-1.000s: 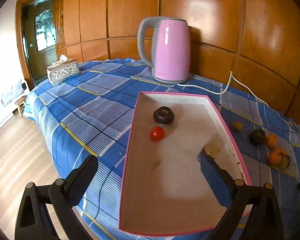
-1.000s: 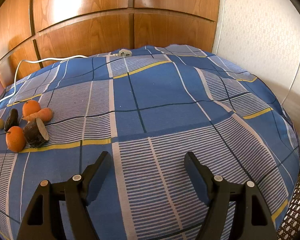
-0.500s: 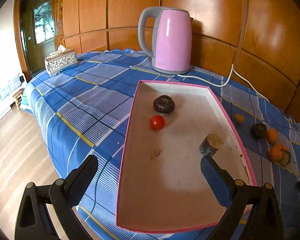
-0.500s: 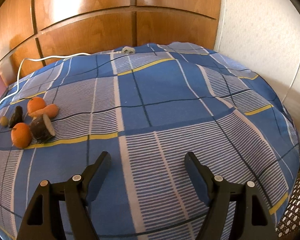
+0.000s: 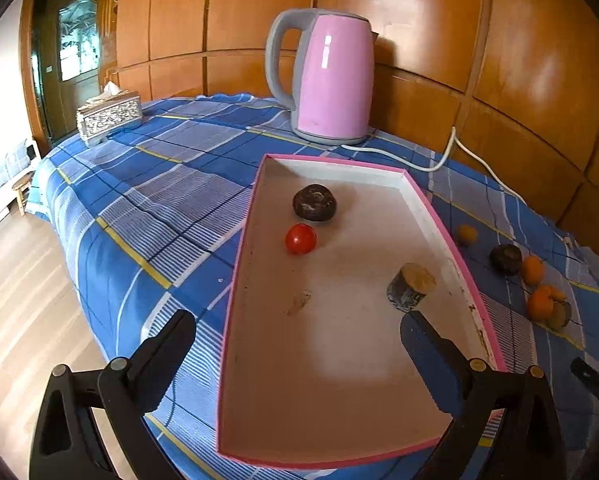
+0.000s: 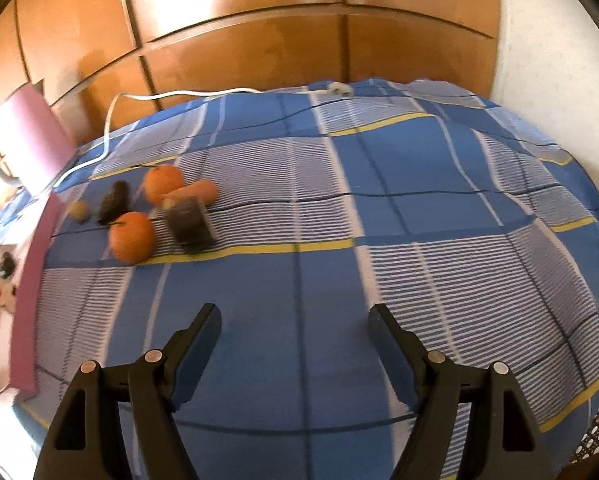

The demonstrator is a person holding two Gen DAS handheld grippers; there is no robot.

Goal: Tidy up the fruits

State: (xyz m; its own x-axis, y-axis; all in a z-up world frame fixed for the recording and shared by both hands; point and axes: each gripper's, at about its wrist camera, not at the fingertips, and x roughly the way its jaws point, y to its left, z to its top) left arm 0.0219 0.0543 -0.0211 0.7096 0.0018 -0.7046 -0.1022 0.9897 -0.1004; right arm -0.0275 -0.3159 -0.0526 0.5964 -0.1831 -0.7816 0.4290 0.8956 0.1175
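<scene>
A: Right claw [image 6: 295, 330] is spread, nothing between its fingers. It hangs over bare blue checked cloth [image 6: 379, 240], with the loose fruit ahead and to its left.

B: What's in that cluster?

A: Two oranges, the nearer orange [image 6: 132, 237] just beside a dark cut chunk [image 6: 189, 222]. Behind them sit the far orange [image 6: 163, 185], an orange oblong piece [image 6: 197, 192], a dark lumpy fruit [image 6: 114, 202] and a small yellowish one [image 6: 77, 210]. This view is blurred, so whether they touch I cannot tell.

B: Best pick?

A: Probably the nearer orange: it is the closest piece. Bring the fingers down either side of its widest part, clear of the dark chunk, or the chunk may get nudged. Round fruit could roll on the cloth.

B: And the left?

A: Left claw [image 5: 297, 340] is also spread and empty, above the near end of the pink-rimmed tray [image 5: 239, 280]. Already in the tray: a dark round fruit [image 5: 314, 202], a small red tomato [image 5: 300, 239] and a stubby cut piece [image 5: 410, 286] near the right wall.

B: Room to move?

A: Plenty. The near half of the tray floor is bare. Watch the tray's right wall on the carry across, and the pink kettle [image 5: 331, 80] with its white cord [image 5: 451, 152] behind. The desk edge drops to the floor at left.
</scene>
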